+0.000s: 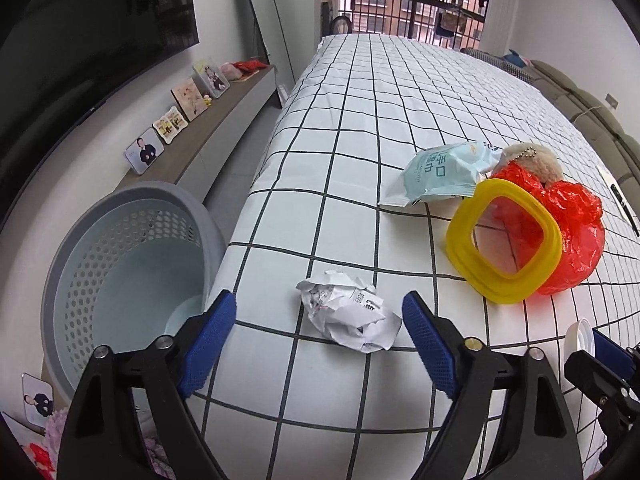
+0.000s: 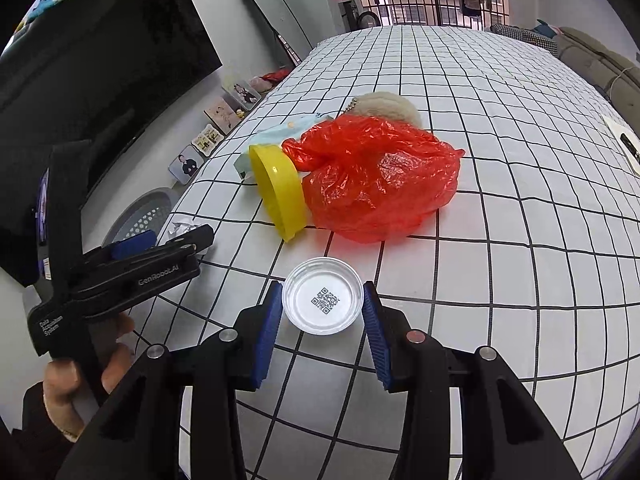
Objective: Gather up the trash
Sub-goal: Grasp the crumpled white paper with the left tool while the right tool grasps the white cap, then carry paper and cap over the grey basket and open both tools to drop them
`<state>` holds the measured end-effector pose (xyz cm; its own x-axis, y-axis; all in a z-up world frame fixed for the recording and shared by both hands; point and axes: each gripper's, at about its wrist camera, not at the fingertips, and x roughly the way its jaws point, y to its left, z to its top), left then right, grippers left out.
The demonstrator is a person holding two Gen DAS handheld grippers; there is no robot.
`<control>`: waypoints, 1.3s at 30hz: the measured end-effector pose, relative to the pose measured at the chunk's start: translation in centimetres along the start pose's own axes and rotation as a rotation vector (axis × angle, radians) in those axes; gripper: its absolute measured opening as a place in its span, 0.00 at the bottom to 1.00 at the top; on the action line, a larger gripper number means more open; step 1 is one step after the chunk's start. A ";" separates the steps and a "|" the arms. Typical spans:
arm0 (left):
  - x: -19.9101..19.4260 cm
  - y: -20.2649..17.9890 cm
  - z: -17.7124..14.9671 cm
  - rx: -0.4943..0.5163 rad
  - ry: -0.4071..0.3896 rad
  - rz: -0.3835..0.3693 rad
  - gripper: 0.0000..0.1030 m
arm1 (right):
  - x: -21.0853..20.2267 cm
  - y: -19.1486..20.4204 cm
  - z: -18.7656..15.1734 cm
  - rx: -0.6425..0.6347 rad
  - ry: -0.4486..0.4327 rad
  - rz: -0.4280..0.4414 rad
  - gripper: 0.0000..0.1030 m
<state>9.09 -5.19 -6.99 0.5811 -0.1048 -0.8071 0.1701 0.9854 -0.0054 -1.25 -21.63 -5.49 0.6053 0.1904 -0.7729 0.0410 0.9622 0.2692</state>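
Home living room: television (image 2: 100, 60), sofa (image 1: 580, 96)

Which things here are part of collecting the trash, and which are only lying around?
For the job: crumpled paper, clear plastic lid, red plastic bag, wet wipe packet, grey laundry basket.
Only lying about: plush keychain, yellow ring, photo frames.

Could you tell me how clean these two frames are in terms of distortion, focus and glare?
Left wrist view: strong fisheye bending of the checked tablecloth, dark corners, yet the crumpled paper is sharp. Right wrist view: the same barrel distortion, the small clear lid crisp enough to show its printed code, soft sheen on the red plastic bag, bright window behind.
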 end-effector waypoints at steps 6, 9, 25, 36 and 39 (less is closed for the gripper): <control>0.5 -0.5 -0.4 0.014 0.012 -0.015 0.41 | 0.0 -0.3 -0.1 0.010 0.002 0.013 0.38; 0.1 -0.2 -0.5 0.014 0.014 -0.039 0.19 | 0.0 -0.1 -0.2 0.008 0.001 0.016 0.38; -1.3 1.2 -1.4 0.000 0.016 -0.054 0.12 | -0.2 1.0 -0.3 -0.007 -0.006 0.012 0.38; -2.6 1.0 -1.9 0.024 0.004 -0.048 0.24 | -0.2 0.9 -0.4 -0.001 -0.006 0.024 0.38; -3.0 1.0 -1.8 0.024 -0.008 -0.046 0.31 | -0.2 0.9 -0.4 -0.003 -0.006 0.023 0.38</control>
<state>6.04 -3.63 -5.63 0.5789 -0.1509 -0.8013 0.2154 0.9761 -0.0281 -1.62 -20.72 -5.31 0.6109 0.2116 -0.7629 0.0246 0.9581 0.2855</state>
